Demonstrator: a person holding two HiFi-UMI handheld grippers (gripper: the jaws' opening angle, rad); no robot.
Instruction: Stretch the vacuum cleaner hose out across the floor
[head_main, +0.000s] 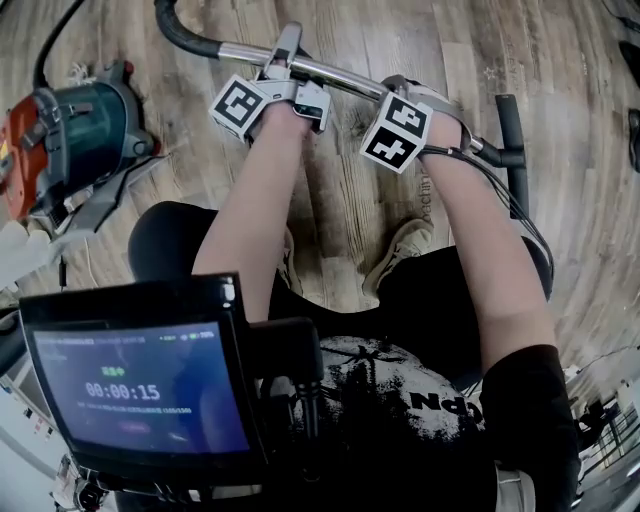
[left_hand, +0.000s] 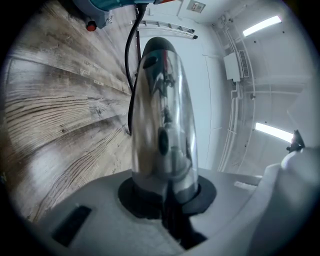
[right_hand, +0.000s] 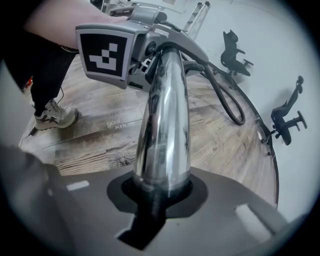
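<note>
Both claws are clamping onto the chrome wand (head_main: 345, 78), the left gripper (head_main: 283, 68) sitting left of the right gripper (head_main: 412, 98). The black hose (head_main: 180, 30) is curving away from the wand's far-left end, just beyond the left gripper, with the vacuum body (head_main: 70, 130) lying at left. The wand is looking stiff and slick, the hose probably light and springy, so holding the rigid tube is seeming sensible.

A small screen (head_main: 140, 395) showing a timer sits lower left in the head view above the wood-plank floor (head_main: 340, 190), two black office chairs (right_hand: 235, 50) stand upper right in the right gripper view, and light strips (left_hand: 262, 24) glow upper right in the left gripper view.
</note>
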